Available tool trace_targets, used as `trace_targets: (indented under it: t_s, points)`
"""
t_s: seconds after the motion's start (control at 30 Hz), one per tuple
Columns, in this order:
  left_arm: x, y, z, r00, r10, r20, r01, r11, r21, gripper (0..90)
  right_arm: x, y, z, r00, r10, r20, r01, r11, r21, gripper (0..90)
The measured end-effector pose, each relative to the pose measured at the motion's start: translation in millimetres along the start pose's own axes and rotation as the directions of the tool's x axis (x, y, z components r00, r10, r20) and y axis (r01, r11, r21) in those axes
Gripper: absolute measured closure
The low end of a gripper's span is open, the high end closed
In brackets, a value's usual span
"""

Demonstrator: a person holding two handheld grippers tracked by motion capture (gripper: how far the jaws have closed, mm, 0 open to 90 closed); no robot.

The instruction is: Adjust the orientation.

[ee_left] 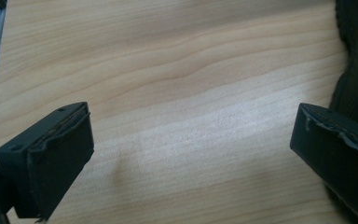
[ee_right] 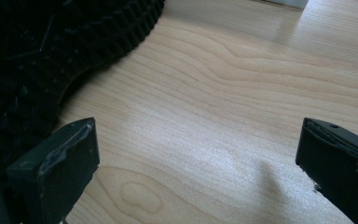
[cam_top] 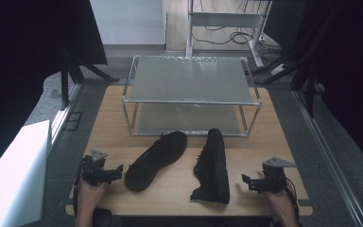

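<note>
Shoes, two black lace-up ones, lie mid-table on the light wooden table (cam_top: 264, 142), in front of a two-tier metal-frame rack with grey shelves (cam_top: 189, 80) standing at the table's far half. Left black shoe (cam_top: 155, 160) lies at an angle, toe toward the rack's front rail, heel nearer the person. Right black shoe (cam_top: 212, 165) is tipped on its side, sole facing right, toe toward the rack, heel near the table's front edge. The two are close at the toe end, apart at the heels.

Left gripper (cam_top: 118, 171), black w/ grey plate on top, sits at the front-left of the table in the person's left hand (cam_top: 90, 191), pointing right toward the left shoe's heel, just beside it, not touching. In the left gripper view its fingers (ee_left: 51, 158) are spread wide w/ bare wood between; the shoe's dark fabric (ee_left: 356, 60) shows at the right edge.

Right gripper (cam_top: 246, 180), same build, is at the front-right in the right hand (cam_top: 280, 201), pointing left at the right shoe, near it. In the right gripper view its fingers (ee_right: 60, 172) are also wide apart, holding nothing; the ridged black sole (ee_right: 42, 51) shows top-left, close to the left finger.

White box-like object (cam_top: 14, 175) stands off the table at far left.
</note>
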State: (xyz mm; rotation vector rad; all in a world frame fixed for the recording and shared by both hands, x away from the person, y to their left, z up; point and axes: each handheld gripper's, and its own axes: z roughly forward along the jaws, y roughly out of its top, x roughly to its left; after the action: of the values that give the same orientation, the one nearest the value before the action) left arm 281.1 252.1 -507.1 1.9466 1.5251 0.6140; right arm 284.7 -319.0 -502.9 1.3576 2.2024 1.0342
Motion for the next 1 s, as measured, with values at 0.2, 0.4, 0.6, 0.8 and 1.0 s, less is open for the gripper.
trace_targets:
  t_s: [0.2,0.4,0.6,0.8,1.0]
  points:
    - [-1.5,1.4,-1.8,1.0,0.003,0.008,-0.003,0.9997,-0.026,0.0,1.2,0.0,0.8,1.0,-0.008,-0.003,0.008,1.0,-0.001,0.0]
    - [0.0,2.2,-1.8,0.9999,-0.006,0.013,0.006,0.9993,-0.037,0.0,2.6,0.0,2.6,0.9997,-0.022,-0.013,0.022,1.0,0.007,0.0]
    - [-0.8,5.0,-2.2,0.9993,-0.027,0.026,0.028,0.999,-0.034,0.0,3.6,0.2,2.8,0.9996,-0.024,-0.012,0.024,1.0,0.001,0.0]
    - [-3.0,9.2,2.8,0.9975,-0.039,0.059,0.04,0.9992,-0.005,1.8,4.1,0.9,2.9,0.9996,-0.024,-0.016,0.024,1.0,-0.009,0.0]
    - [-3.9,9.2,9.1,0.9977,-0.023,0.064,0.022,0.9996,0.019,0.1,3.6,0.9,3.1,0.9996,-0.02,-0.019,0.02,1.0,-0.012,0.0]
